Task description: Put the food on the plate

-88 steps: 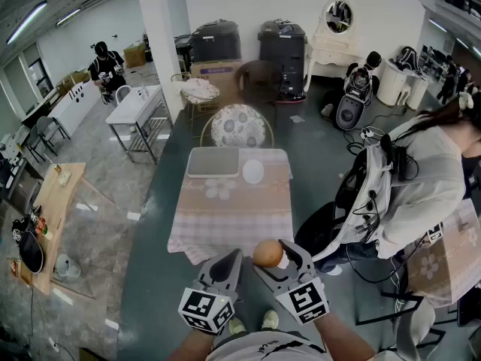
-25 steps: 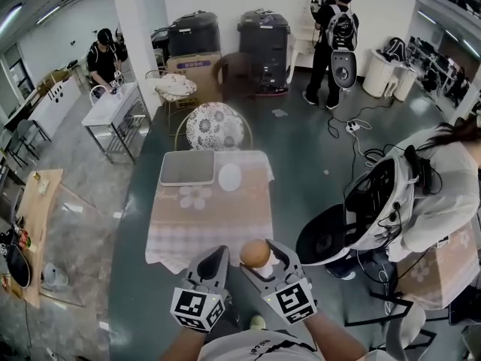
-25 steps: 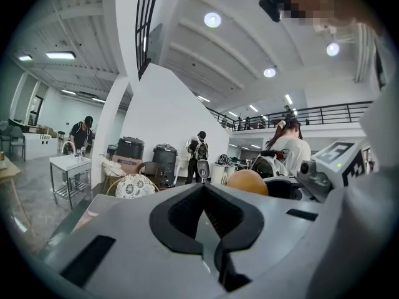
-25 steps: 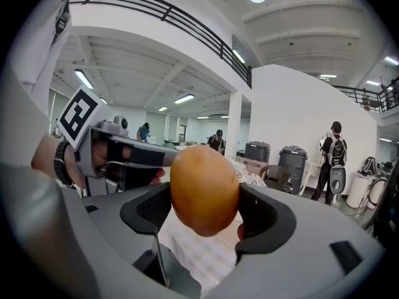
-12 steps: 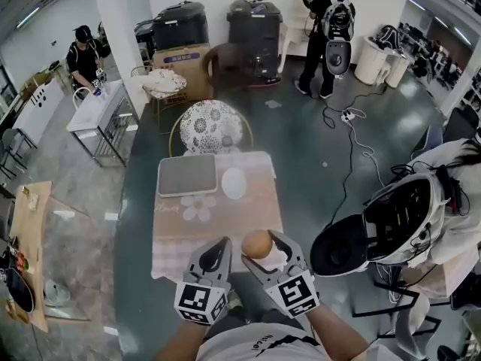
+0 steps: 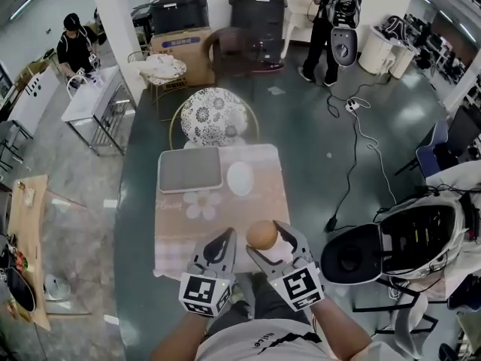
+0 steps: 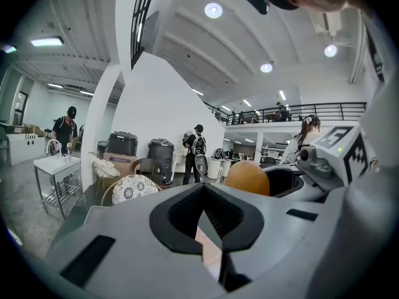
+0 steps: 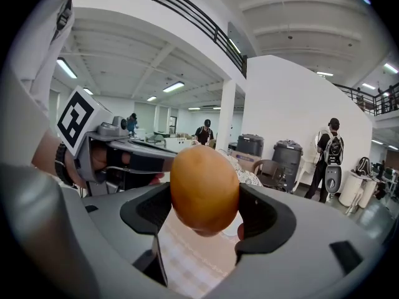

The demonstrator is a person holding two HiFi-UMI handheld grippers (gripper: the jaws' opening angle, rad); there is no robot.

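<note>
A round brown piece of food (image 6: 261, 234) (image 8: 204, 189) sits between the jaws of my right gripper (image 6: 264, 241) (image 8: 206, 205), which is shut on it, held in the air over the near edge of the table (image 6: 218, 218). The table has a pale checked cloth. On its far side lie a small white plate (image 6: 240, 178) and, to the plate's left, a grey tray (image 6: 189, 169). My left gripper (image 6: 223, 241) (image 7: 206, 215) hangs beside the right one, jaws closed together with nothing in them. The food (image 7: 247, 178) shows at the right of the left gripper view.
A chair with a flowered cushion (image 6: 213, 116) stands at the table's far end. An open black case (image 6: 355, 255) and a backpack (image 6: 421, 235) lie on the floor to the right, with cables (image 6: 359, 138) beyond. People stand at the back (image 6: 332, 10) and far left (image 6: 75, 47).
The table, plate and tray have drawn nearer and shifted slightly right in the head view. The person with the backpack at the right has slid toward the edge. Both grippers keep their hold and pose.
</note>
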